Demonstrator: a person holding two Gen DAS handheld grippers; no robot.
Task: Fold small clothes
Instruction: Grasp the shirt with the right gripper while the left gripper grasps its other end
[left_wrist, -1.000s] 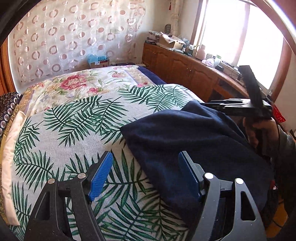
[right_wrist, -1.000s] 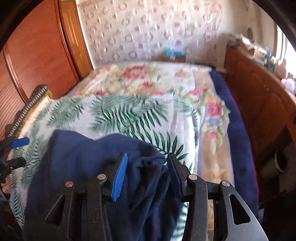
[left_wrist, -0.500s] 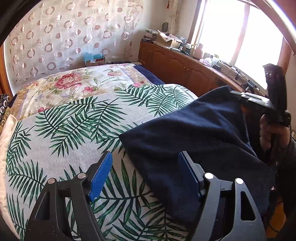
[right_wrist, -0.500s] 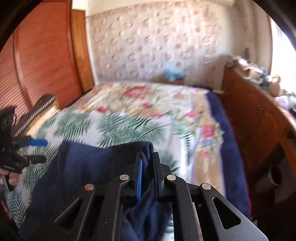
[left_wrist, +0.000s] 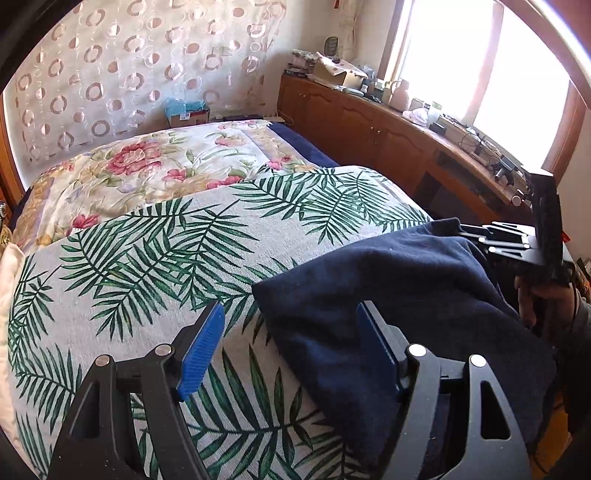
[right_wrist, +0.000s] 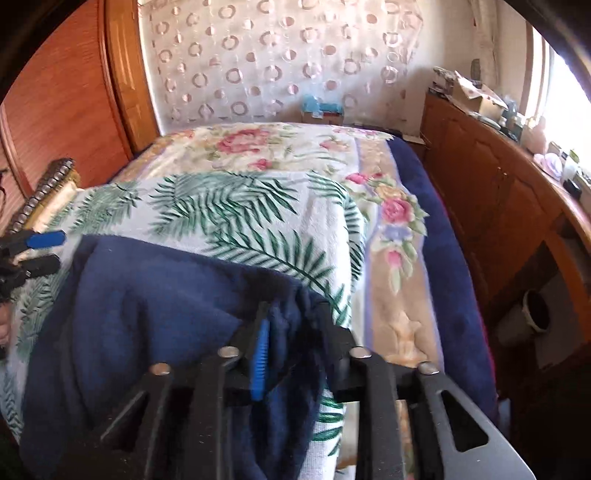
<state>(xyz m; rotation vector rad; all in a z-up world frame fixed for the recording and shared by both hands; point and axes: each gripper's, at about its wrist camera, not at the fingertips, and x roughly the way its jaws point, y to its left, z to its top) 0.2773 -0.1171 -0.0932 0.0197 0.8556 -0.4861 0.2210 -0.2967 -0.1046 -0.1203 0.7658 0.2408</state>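
Since a second ago my right gripper has clamped onto the navy garment lying on the palm-print bedspread; my left gripper stays spread wide over its near corner

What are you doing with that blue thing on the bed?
Someone is folding a dark blue garment on a bed covered with a palm-leaf blanket. The right hand-held gripper is pinched shut on one edge of the garment and holds it up off the blanket. The left hand-held gripper is open, with one finger over the garment's near corner and the other over the blanket, holding nothing yet. The fold isn't finished.
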